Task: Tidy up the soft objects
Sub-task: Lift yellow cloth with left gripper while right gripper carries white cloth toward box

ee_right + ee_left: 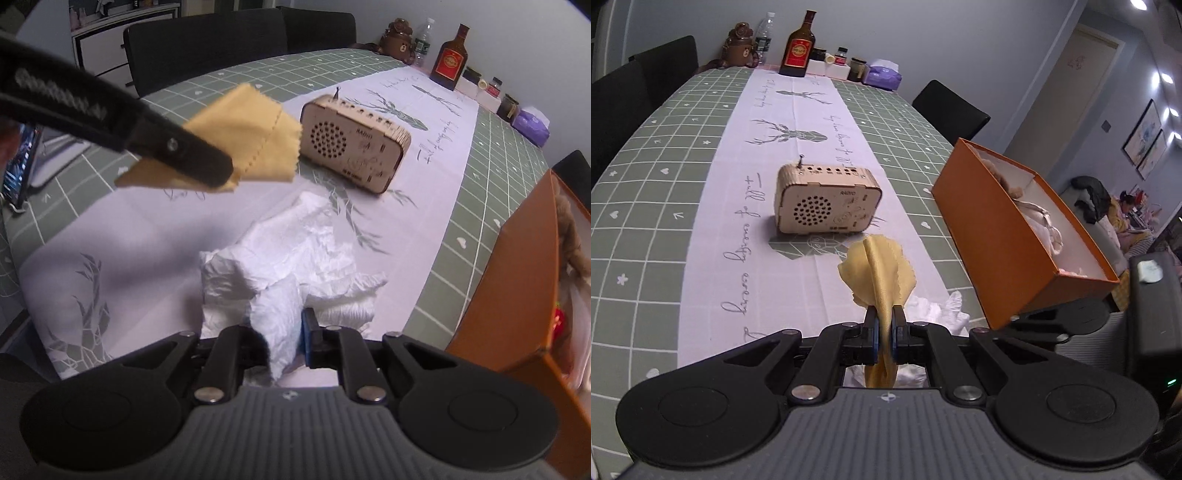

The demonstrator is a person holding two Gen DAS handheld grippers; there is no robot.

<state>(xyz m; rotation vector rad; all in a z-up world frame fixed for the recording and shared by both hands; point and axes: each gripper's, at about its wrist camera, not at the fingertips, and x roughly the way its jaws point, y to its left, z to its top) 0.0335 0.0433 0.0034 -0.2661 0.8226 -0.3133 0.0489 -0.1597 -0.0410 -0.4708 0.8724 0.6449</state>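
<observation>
A yellow cloth (877, 273) is being pinched between the fully closed fingers of the left gripper (885, 334) and carried above the table (657, 192), clear of the surface, probably so it can be dropped into the orange box (1008, 240) at the right edge. A crumpled white tissue (288, 266) is being held loosely between the narrowly parted fingers of the right gripper (284, 339), most of it trailing on the white runner (155, 236); whether the pads are pressing it cannot be told. The wooden radio (354, 144) is being left alone farther along. Soft items already lying inside the box are being shown only by the left wrist view; the cloth's folded, zigzag-edged shape is being shown only by the right.
</observation>
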